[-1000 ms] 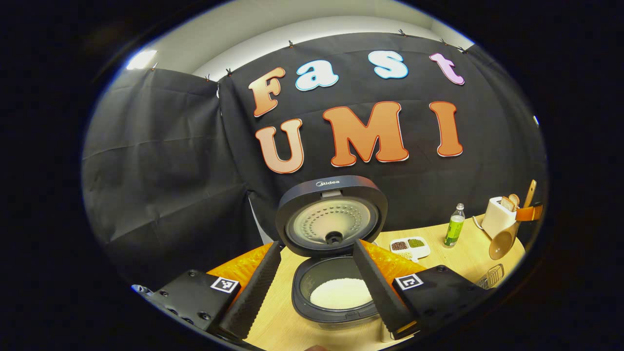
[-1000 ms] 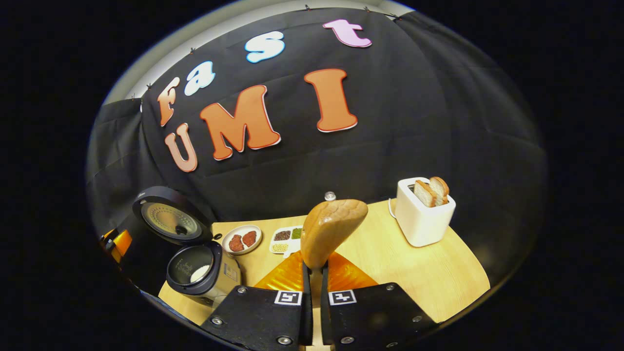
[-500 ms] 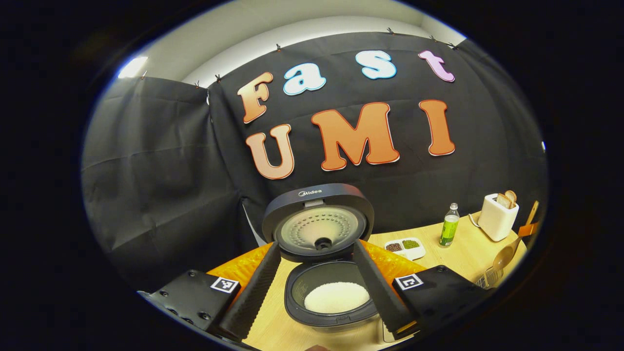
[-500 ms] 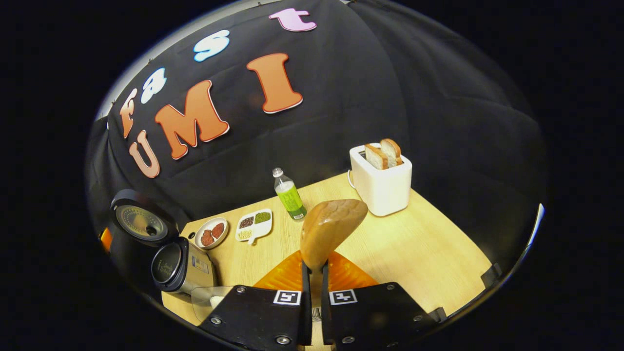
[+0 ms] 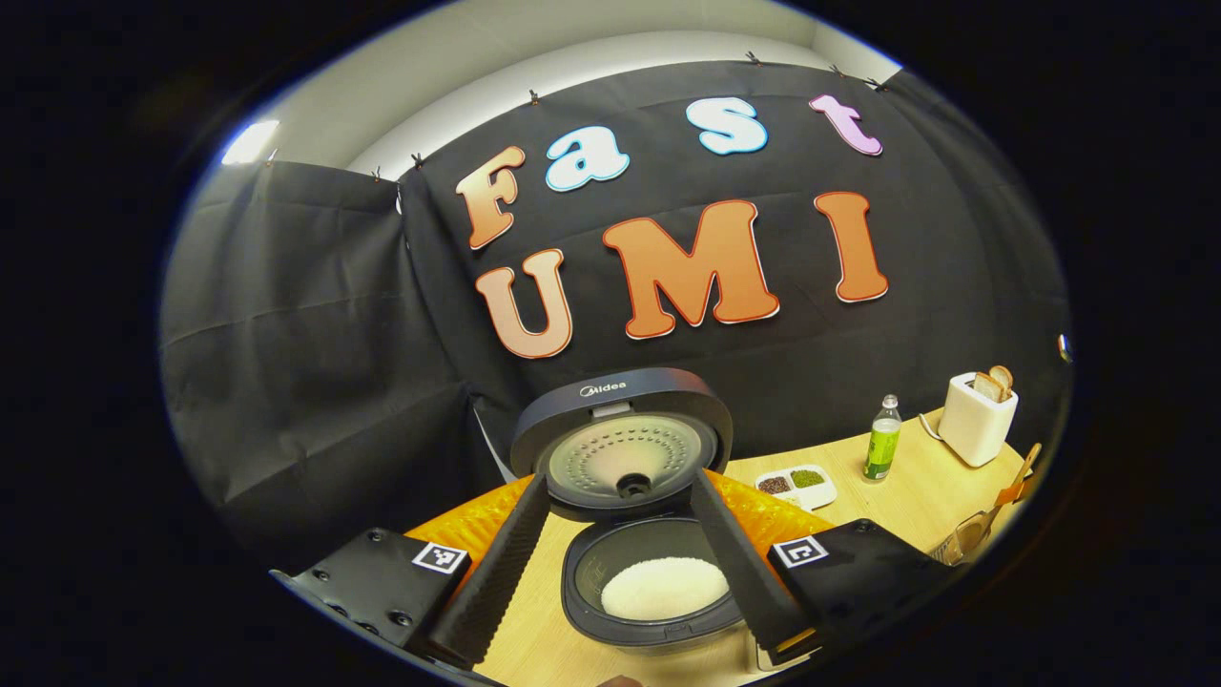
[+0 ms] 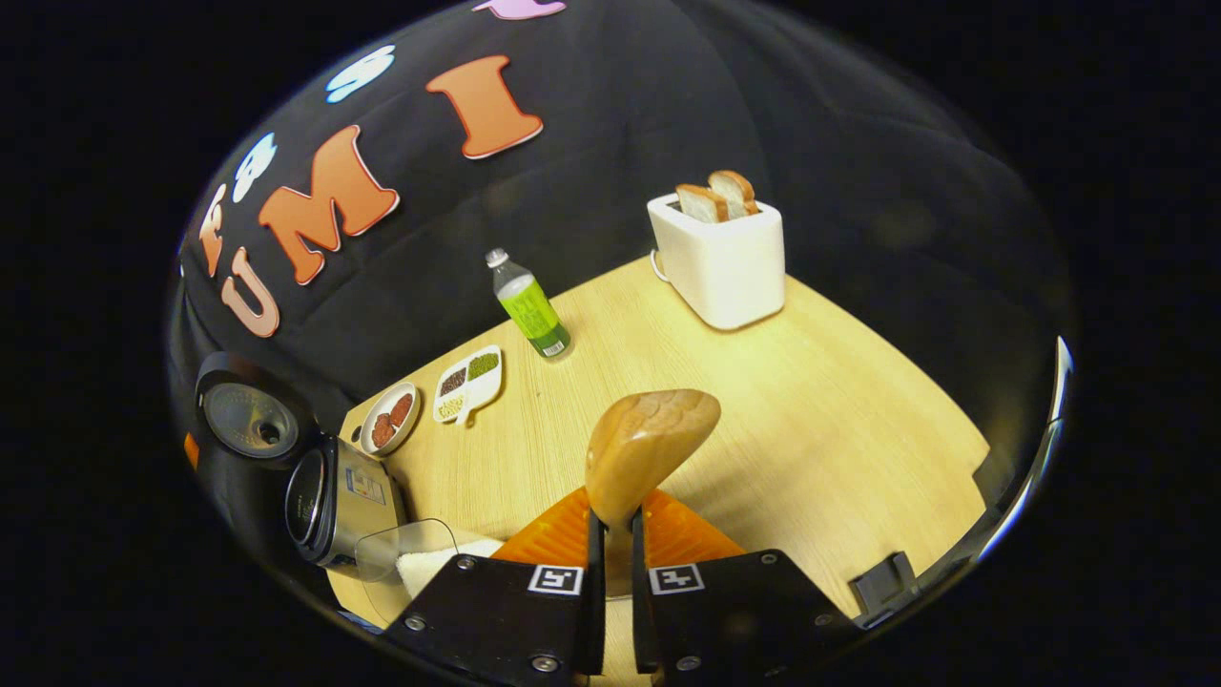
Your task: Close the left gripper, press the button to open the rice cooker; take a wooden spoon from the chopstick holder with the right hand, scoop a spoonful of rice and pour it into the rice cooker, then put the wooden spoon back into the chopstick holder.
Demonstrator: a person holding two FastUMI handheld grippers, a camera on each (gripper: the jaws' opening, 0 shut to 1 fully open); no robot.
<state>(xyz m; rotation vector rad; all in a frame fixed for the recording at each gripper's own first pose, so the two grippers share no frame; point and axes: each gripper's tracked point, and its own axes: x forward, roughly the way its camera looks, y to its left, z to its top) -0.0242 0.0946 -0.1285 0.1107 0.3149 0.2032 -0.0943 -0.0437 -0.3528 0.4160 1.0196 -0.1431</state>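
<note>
The counter (image 6: pixel 763 401) carries the rice cooker (image 5: pixel 649 563) near its left end, lid up, with white rice lying in the pot; in the right gripper view the same cooker sits far off to the lower left, beside a clear container (image 6: pixel 405 558) holding more white rice at the counter's near edge. The left claw (image 5: pixel 620 611) hangs released just before the open pot, its two fingers spread to either side of it. The right claw (image 6: pixel 610 611) is clenched on the handle of the wooden spoon (image 6: pixel 644 448), whose long axis runs straight out along the fingers with the bowl forward, pointing toward the counter's far right, where the toaster (image 6: pixel 720 258) stands. The chopstick holder is hard to make out: a wire shape at the near right edge in the left gripper view may be it, and returning the spoon likely turns on finding it below the bowl
</note>
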